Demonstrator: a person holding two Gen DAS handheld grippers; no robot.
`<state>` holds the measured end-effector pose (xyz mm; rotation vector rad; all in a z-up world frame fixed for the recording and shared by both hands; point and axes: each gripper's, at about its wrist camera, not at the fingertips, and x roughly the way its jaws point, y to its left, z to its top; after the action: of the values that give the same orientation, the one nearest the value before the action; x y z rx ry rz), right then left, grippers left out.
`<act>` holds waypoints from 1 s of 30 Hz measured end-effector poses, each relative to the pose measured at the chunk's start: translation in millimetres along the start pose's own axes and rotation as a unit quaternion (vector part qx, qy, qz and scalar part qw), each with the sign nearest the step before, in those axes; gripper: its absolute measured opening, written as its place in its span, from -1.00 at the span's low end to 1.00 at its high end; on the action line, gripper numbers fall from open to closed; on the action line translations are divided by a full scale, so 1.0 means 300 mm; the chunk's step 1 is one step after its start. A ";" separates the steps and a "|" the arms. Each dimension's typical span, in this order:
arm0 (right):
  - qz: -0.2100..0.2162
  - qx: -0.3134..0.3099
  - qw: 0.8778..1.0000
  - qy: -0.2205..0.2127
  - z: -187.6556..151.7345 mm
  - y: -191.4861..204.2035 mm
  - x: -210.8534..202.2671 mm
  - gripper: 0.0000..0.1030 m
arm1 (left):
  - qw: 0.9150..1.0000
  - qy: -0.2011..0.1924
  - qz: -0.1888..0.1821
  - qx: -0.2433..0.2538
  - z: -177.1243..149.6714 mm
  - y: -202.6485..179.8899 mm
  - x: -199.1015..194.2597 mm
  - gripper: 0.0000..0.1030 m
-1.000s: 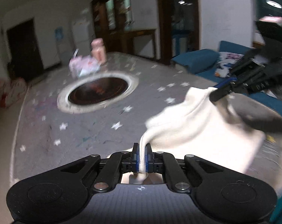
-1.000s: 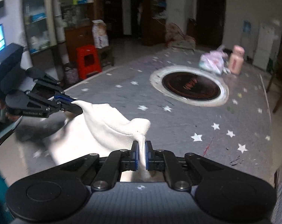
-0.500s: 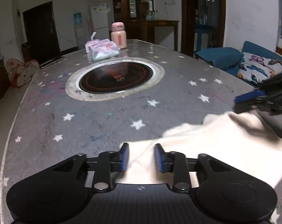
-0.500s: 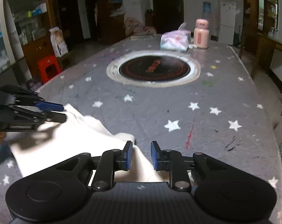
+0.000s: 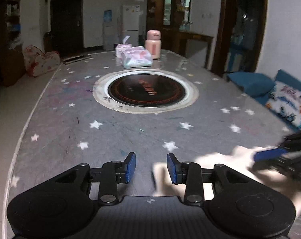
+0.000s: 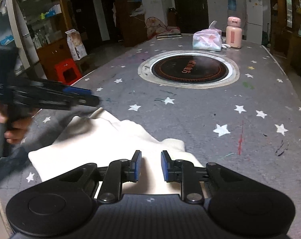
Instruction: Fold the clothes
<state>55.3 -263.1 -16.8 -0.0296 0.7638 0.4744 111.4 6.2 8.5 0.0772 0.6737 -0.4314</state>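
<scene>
With both fingers parted, I hold nothing: cream garment [image 6: 102,139] lies on the starred surface [image 6: 210,109].
Left gripper [image 5: 151,166] hovers off its edge, right gripper [image 6: 149,165] above it, so I judge the cloth free to settle flat.

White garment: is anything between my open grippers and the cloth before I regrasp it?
Nothing visible. The white garment lies flat on the starred table, directly under the open right gripper. The left gripper, also open, sits at its edge. The tissue pack and pink bottle stand far off.
</scene>
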 end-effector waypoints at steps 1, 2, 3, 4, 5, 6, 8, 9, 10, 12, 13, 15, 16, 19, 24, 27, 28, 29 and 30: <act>-0.003 0.000 1.000 -0.002 -0.002 -0.002 -0.007 -0.60 | 1.000 0.001 -0.006 -0.001 -0.015 -0.003 -0.033 -0.27; -0.007 0.000 1.000 -0.005 -0.004 -0.003 -0.015 -0.60 | 1.000 0.003 -0.007 -0.001 -0.034 -0.011 -0.067 -0.19; -0.010 0.001 1.000 -0.008 -0.006 -0.004 -0.024 -0.60 | 1.000 0.006 -0.009 -0.002 -0.054 -0.018 -0.099 -0.14; -0.013 0.001 1.000 -0.011 -0.008 -0.004 -0.031 -0.60 | 1.000 0.011 -0.014 -0.005 -0.074 -0.026 -0.128 -0.06; -0.012 0.003 1.000 -0.014 -0.012 -0.002 -0.045 -0.60 | 1.000 0.015 -0.015 -0.008 -0.095 -0.035 -0.155 -0.03; -0.008 0.004 1.000 -0.017 -0.017 0.004 -0.060 -0.60 | 1.000 0.016 -0.017 -0.012 -0.114 -0.042 -0.179 -0.01; 0.002 0.001 1.000 -0.020 -0.029 0.018 -0.082 -0.59 | 0.999 0.019 -0.020 -0.020 -0.152 -0.054 -0.219 0.04; 0.005 -0.005 1.000 -0.019 -0.039 0.031 -0.091 -0.57 | 0.999 0.024 -0.021 -0.030 -0.167 -0.054 -0.223 0.04; 0.008 -0.010 1.000 -0.018 -0.049 0.043 -0.099 -0.57 | 0.999 0.029 -0.023 -0.039 -0.180 -0.053 -0.223 0.04; 0.009 -0.021 1.000 -0.014 -0.065 0.061 -0.099 -0.56 | 0.997 0.040 -0.033 -0.054 -0.194 -0.047 -0.212 0.00; 0.006 -0.027 1.000 -0.012 -0.073 0.068 -0.094 -0.56 | 0.996 0.045 -0.038 -0.062 -0.201 -0.045 -0.206 -0.07; 0.005 -0.037 0.999 -0.007 -0.083 0.078 -0.080 -0.56 | 0.994 0.057 -0.048 -0.076 -0.215 -0.039 -0.194 -0.34; 0.005 -0.041 0.999 -0.004 -0.088 0.082 -0.074 -0.56 | 0.993 0.062 -0.052 -0.084 -0.223 -0.037 -0.188 -0.48; 0.006 -0.059 0.998 0.002 -0.100 0.095 -0.061 -0.54 | 0.989 0.079 -0.067 -0.105 -0.243 -0.030 -0.173 -0.65; 0.015 -0.087 0.996 0.014 -0.118 0.106 -0.069 -0.50 | 0.983 0.104 -0.101 -0.114 -0.270 -0.048 -0.199 -0.67; 0.026 -0.103 0.994 0.025 -0.138 0.119 -0.095 -0.50 | 0.983 0.115 -0.105 -0.093 -0.283 -0.072 -0.237 -0.63; 0.032 -0.105 0.994 0.027 -0.148 0.122 -0.106 -0.50 | 0.985 0.114 -0.100 -0.087 -0.276 -0.072 -0.249 -0.59; 0.039 -0.103 0.994 0.029 -0.156 0.122 -0.118 -0.50 | 0.986 0.111 -0.094 -0.081 -0.268 -0.072 -0.260 -0.57; 0.043 -0.095 0.994 0.030 -0.159 0.118 -0.127 -0.50 | 0.988 0.106 -0.087 -0.075 -0.253 -0.072 -0.271 -0.57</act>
<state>-14.8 -256.2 -20.9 -0.1902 0.7793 0.6302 1.4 31.7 0.9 -0.0796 0.9256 -0.5427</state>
